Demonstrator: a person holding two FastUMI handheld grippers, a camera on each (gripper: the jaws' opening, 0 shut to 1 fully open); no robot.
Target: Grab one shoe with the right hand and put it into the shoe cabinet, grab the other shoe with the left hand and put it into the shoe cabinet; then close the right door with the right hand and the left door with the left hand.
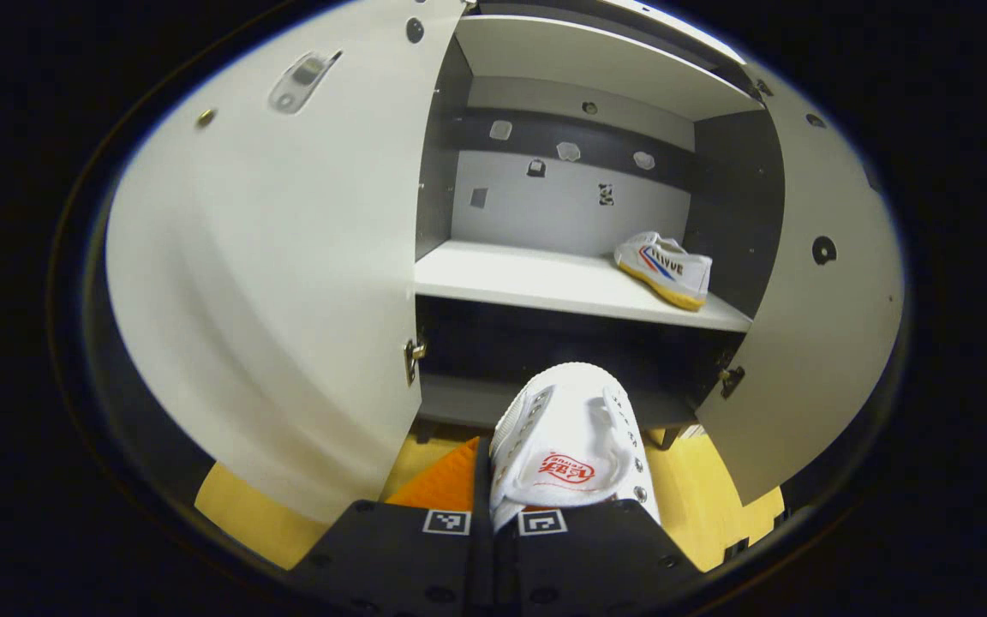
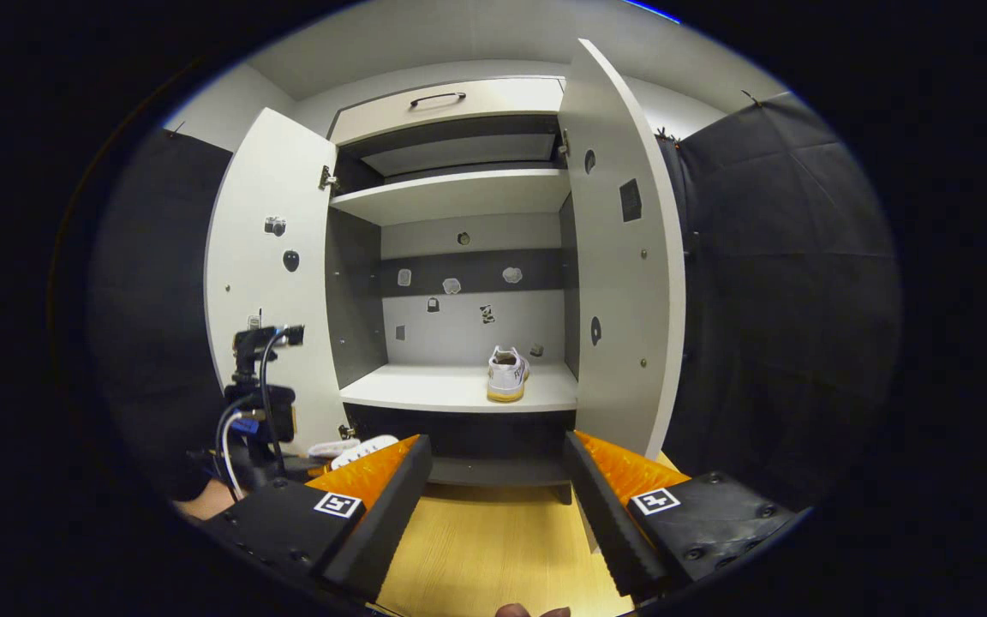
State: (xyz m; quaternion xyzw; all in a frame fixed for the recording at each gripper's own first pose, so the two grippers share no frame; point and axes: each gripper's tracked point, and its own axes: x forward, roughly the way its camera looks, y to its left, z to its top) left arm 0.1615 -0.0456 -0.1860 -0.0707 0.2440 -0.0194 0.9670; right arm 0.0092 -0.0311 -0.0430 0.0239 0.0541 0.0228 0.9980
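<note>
The left gripper (image 1: 493,523) is clenched on a white canvas lace-up shoe with a red logo on its tongue (image 1: 569,441), its two fingers pressing the collar and tongue, toe aimed at the white two-door shoe cabinet (image 1: 579,283). In the left gripper view the shoe hangs low in front of the dark bottom compartment, below the white middle shelf (image 1: 528,278). On that shelf, at its right end, sits the other white sneaker with a yellow sole and striped side (image 1: 665,269). The left door (image 1: 271,257) and right door (image 1: 810,326) both stand wide open.

In the right gripper view, the right gripper (image 2: 498,506) is released, jaws spread wide over the yellow wooden floor (image 2: 493,548), holding nothing. The shelved sneaker (image 2: 507,374) shows heel-on.

The held shoe looks light and soft; canvas will crumple, so the collar grip seems sensible, though the toe may droop. It should set down easily beside its mate.
</note>
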